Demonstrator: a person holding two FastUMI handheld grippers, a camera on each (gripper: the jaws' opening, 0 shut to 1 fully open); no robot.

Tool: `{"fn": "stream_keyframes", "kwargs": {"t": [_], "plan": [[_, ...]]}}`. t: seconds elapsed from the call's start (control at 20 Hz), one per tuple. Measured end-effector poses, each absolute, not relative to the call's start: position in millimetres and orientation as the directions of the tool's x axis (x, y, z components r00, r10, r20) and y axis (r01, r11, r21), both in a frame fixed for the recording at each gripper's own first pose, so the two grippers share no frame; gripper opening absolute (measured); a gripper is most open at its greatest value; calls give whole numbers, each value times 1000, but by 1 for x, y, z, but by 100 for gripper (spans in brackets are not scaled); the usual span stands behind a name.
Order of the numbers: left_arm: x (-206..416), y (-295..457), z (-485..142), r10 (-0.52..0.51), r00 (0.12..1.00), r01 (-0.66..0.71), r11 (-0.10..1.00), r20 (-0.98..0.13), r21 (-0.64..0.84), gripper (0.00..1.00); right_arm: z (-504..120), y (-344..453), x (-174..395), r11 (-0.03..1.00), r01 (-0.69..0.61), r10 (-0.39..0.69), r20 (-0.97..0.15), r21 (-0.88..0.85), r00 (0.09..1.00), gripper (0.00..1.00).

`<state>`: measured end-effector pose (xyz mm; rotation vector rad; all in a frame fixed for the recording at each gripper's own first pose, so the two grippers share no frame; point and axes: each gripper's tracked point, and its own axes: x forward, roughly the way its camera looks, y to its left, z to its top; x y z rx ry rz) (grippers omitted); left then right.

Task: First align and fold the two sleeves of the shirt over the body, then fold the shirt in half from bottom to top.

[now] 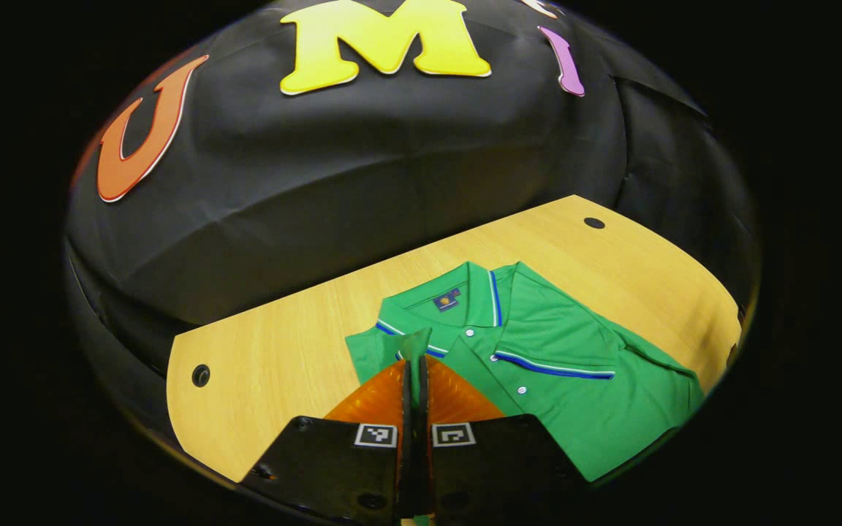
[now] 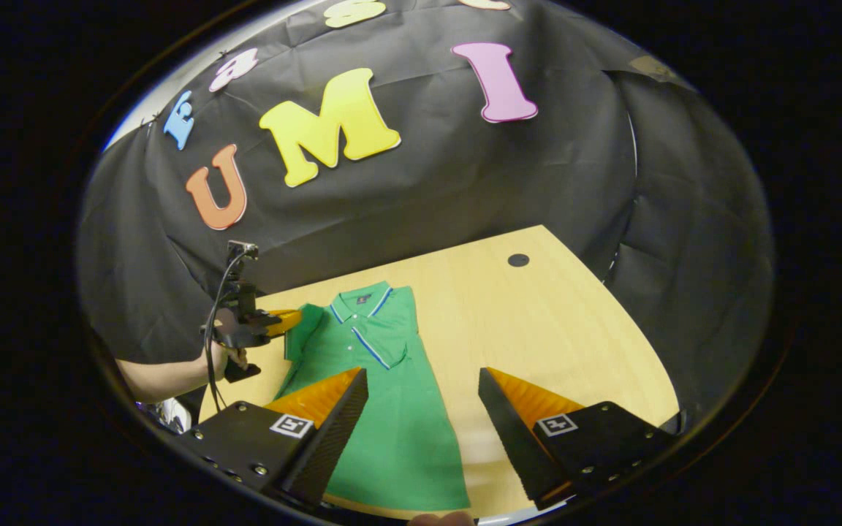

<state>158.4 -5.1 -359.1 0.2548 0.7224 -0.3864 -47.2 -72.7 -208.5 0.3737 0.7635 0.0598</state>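
In the left gripper view, the left gripper (image 1: 414, 365) is pinching a bit of green fabric between its two fingers, which are pressing together with almost no gap; the fabric tuft is sticking up at the fingertips. It belongs to the green short-sleeved polo shirt with blue-and-white trim (image 1: 574, 365), which is lying on the light wooden table (image 1: 282, 351). The shirt's collar and button placket are facing up, and the sleeve on the view's right (image 1: 560, 347) is lying folded over the body, its striped cuff (image 1: 554, 364) running beside the placket. A dark round hole (image 1: 201, 375) is showing near the table's rounded corner, and another (image 1: 594, 223) at the far end.

In the right gripper view, the right gripper (image 2: 421, 413) is hovering above the table with its fingers spread wide and nothing between them. The shirt is lying lengthwise on the table's left part, collar away from the camera, its lower body passing under the gripper's left finger. Farther off, a person's hand (image 2: 227, 354) is holding the left gripper at the shirt's left sleeve (image 2: 302, 329), with a cable (image 2: 213, 343) hanging from the device.
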Motion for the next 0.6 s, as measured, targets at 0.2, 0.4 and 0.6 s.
{"fn": "stream_keyframes", "kwargs": {"t": [0.2,0.4,0.6], "plan": [[148,-24,-365,-313,643,470,882,-699,38,15,-212,-75,-54,948,88,149,-671,306,726,95],[132,-28,-366,-351,623,471,882,-699,-23,77,-216,-65,-55,956,72,144,-669,285,729,95],[110,-11,-348,-328,649,442,897,-686,-11,100,-215,-44,-49,967,18,163,-668,256,726,95]]}}
